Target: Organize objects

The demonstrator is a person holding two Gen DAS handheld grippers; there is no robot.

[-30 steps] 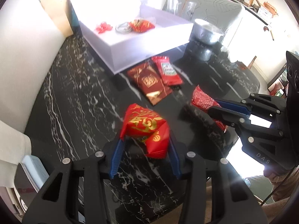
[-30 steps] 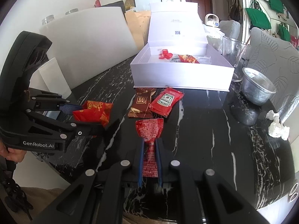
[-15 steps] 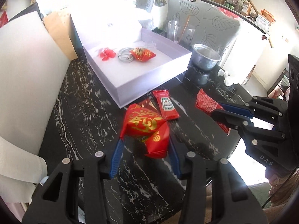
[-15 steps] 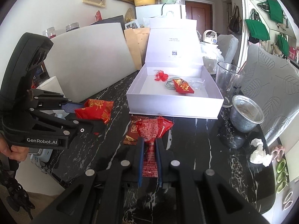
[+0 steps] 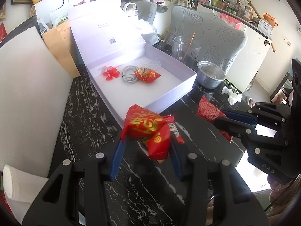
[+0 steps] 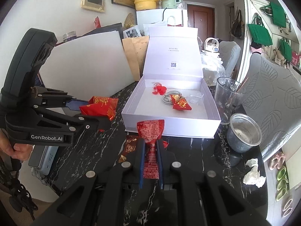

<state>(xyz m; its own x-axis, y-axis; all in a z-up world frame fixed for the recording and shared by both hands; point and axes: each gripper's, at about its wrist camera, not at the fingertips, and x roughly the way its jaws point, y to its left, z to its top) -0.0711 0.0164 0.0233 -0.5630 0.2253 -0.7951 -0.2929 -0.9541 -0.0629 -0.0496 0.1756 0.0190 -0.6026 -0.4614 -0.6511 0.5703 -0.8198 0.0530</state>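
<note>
Over the black marble bench [image 5: 79, 113] we hold a puffy red packet [image 5: 147, 130] in the left hand-held gripper [image 5: 145, 150] and a thin one [image 6: 150, 137] pinched in the right hand-held gripper [image 6: 150, 162], near the open white box [image 6: 169, 126], whose front wall could snag either.

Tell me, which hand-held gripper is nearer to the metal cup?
Right. The right hand-held gripper holds its red packet just beside the metal cup. The left hand-held gripper is on the far side of the white box.
</note>
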